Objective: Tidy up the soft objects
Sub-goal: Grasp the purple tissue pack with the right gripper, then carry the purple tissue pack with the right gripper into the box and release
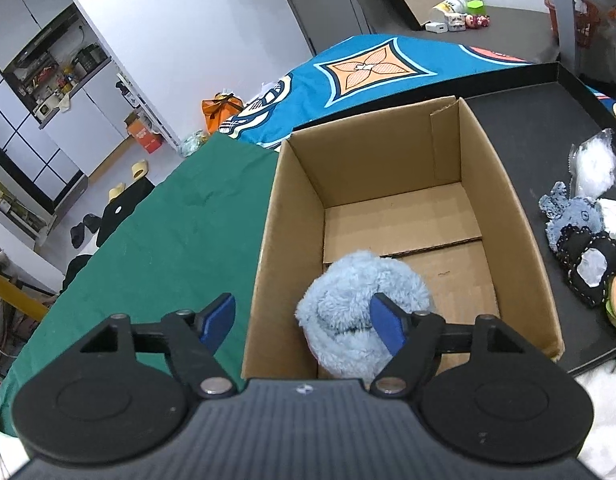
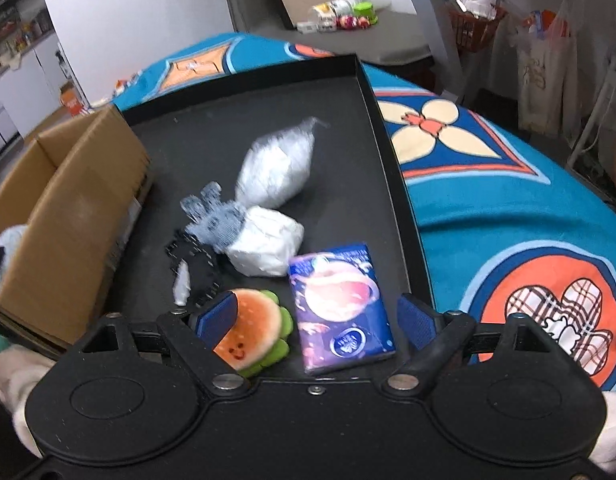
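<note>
A light blue fluffy plush [image 1: 347,304] lies in the near left corner of the open cardboard box [image 1: 507,208]. My left gripper [image 1: 304,322] hangs open above that corner. Its right pad is in front of the plush and its left pad is outside the box wall, neither pressing. My right gripper [image 2: 319,316] stands open low over the black tray [image 2: 371,92], with a burger plush [image 2: 260,332] and a purple tissue pack [image 2: 339,312] between its fingers, untouched. Farther on lie a white wrapped packet [image 2: 268,246], a denim toy [image 2: 214,216], a black pouch [image 2: 196,264] and a clear bag of white stuffing [image 2: 276,168].
The box [image 2: 68,216] stands at the tray's left end, beside a green cloth [image 1: 180,232]. A blue patterned blanket [image 2: 487,208] covers the surface under and right of the tray. White sleeves show at the lower frame corners. Shelves, shoes and clutter fill the room's floor behind.
</note>
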A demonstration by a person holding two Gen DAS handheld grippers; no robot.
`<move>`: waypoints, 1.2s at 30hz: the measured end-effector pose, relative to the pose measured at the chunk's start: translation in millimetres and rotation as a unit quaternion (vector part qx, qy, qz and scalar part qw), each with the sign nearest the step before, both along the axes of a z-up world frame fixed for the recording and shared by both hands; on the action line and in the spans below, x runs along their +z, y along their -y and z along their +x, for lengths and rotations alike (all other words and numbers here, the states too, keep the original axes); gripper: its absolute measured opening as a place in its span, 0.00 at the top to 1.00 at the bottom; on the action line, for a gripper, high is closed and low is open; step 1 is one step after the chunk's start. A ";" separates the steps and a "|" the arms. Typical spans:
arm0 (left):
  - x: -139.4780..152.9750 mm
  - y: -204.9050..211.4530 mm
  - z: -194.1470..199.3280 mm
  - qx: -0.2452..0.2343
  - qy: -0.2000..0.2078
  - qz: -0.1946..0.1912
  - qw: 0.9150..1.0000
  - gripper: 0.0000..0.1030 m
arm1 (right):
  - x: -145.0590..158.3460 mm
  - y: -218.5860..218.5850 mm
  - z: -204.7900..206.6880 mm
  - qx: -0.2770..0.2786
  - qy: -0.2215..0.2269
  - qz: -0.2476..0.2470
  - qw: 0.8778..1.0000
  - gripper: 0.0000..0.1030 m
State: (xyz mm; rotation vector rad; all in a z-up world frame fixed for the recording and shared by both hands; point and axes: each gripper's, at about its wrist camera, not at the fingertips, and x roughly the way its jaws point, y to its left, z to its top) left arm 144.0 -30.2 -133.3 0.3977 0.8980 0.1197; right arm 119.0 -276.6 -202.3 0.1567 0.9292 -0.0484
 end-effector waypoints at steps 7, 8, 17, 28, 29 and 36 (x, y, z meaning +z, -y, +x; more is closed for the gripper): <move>-2.0 3.5 1.8 0.003 -0.002 0.019 1.000 0.22 | -11.8 2.8 7.7 -0.007 -0.016 0.005 1.000 0.22; -2.1 4.4 2.5 0.003 -0.002 0.021 1.000 0.22 | -11.4 2.8 7.8 -0.004 -0.016 0.011 1.000 0.26; 1.4 4.1 0.9 0.014 0.011 0.032 0.999 0.21 | -5.1 8.6 9.5 -0.011 -0.021 0.033 0.999 0.53; 12.9 -0.8 -1.6 0.014 0.021 0.031 0.999 0.21 | 15.1 5.7 2.5 -0.006 0.018 0.046 0.999 0.53; 14.7 -2.5 -1.4 0.015 0.022 0.031 0.999 0.21 | 17.8 4.5 2.0 -0.003 0.022 0.046 0.999 0.53; 25.5 -16.8 -0.5 0.018 0.023 0.011 1.000 0.21 | 34.1 -4.9 3.0 0.013 0.053 0.054 0.997 0.53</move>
